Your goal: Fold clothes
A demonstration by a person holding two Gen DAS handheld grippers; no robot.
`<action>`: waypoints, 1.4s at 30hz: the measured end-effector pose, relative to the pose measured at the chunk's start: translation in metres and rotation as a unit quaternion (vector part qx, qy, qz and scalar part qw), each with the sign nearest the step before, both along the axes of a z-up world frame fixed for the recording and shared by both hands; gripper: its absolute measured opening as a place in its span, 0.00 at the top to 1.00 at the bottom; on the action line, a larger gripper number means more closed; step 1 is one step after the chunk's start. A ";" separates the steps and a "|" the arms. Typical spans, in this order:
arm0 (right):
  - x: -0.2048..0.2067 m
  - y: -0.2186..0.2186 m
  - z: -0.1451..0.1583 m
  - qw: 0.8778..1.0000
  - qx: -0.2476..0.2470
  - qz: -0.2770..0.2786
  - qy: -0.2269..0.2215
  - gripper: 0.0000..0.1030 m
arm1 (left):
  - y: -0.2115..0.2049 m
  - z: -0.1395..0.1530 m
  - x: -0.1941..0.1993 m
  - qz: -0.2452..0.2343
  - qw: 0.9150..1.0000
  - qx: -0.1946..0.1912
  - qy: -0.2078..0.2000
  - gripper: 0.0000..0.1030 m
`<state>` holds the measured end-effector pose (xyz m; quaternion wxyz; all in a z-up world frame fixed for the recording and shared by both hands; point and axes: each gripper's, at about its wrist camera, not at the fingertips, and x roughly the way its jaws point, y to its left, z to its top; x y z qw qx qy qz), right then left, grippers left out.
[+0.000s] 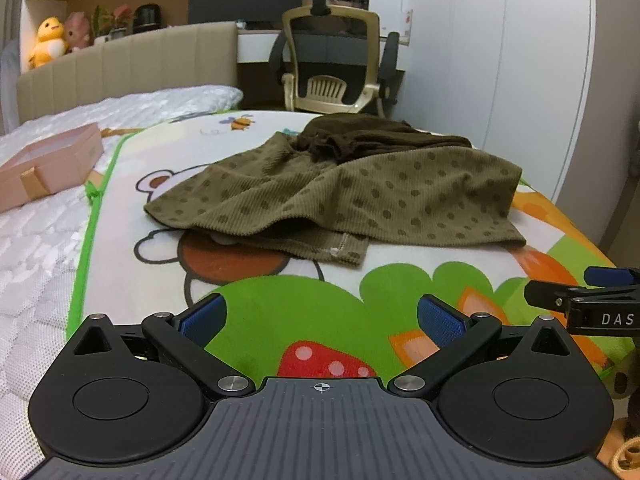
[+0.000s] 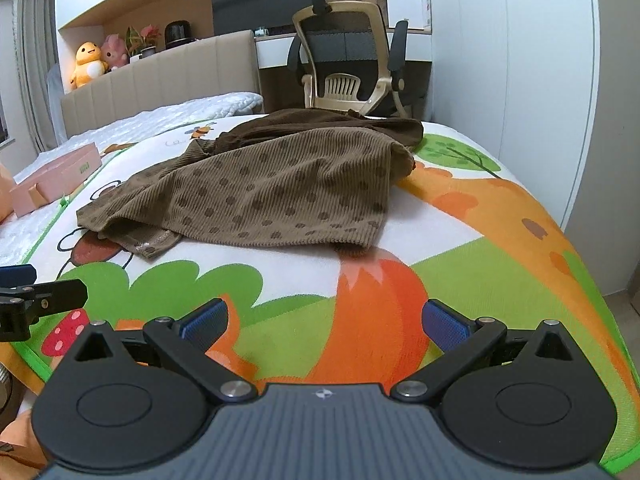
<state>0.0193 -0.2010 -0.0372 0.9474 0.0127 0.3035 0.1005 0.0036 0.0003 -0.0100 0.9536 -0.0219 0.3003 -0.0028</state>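
Observation:
A brown ribbed garment with darker polka dots (image 1: 360, 196) lies crumpled on a colourful cartoon mat (image 1: 304, 304) on the bed; a darker brown part (image 1: 372, 136) is bunched at its far side. It also shows in the right wrist view (image 2: 272, 192). My left gripper (image 1: 320, 320) is open and empty, low over the mat, short of the garment's near hem. My right gripper (image 2: 324, 320) is open and empty, also short of the hem, to the right of the left one. The right gripper's tip shows in the left wrist view (image 1: 592, 296).
A pink gift box (image 1: 48, 168) sits on the white mattress (image 1: 36, 260) at the left. A beige headboard (image 1: 128, 64) with plush toys (image 1: 48, 40) stands beyond. An office chair (image 1: 332, 56) stands past the bed's far edge. White wardrobe doors (image 1: 520, 60) are on the right.

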 end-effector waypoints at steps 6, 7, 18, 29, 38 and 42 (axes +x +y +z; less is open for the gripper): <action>0.002 0.000 -0.001 1.000 -0.001 0.002 0.004 0.00 | 0.003 -0.001 0.000 0.001 1.000 -0.004 0.003 0.00; 0.000 0.002 -0.002 1.000 -0.001 0.001 0.004 0.00 | 0.003 -0.002 0.001 0.001 1.000 -0.004 0.005 0.00; 0.004 0.004 -0.005 1.000 -0.003 0.007 0.019 0.00 | 0.005 -0.005 0.003 0.000 1.000 -0.008 0.012 0.00; 0.006 0.005 -0.006 1.000 -0.003 0.009 0.026 0.00 | 0.006 -0.007 0.003 -0.001 1.000 -0.010 0.016 0.00; 0.006 0.004 -0.007 1.000 -0.001 0.009 0.028 0.00 | 0.005 -0.007 0.003 -0.003 1.000 -0.010 0.016 0.00; 0.006 0.004 -0.008 1.000 -0.002 0.009 0.029 0.00 | 0.004 -0.007 0.003 -0.003 1.000 -0.010 0.017 0.00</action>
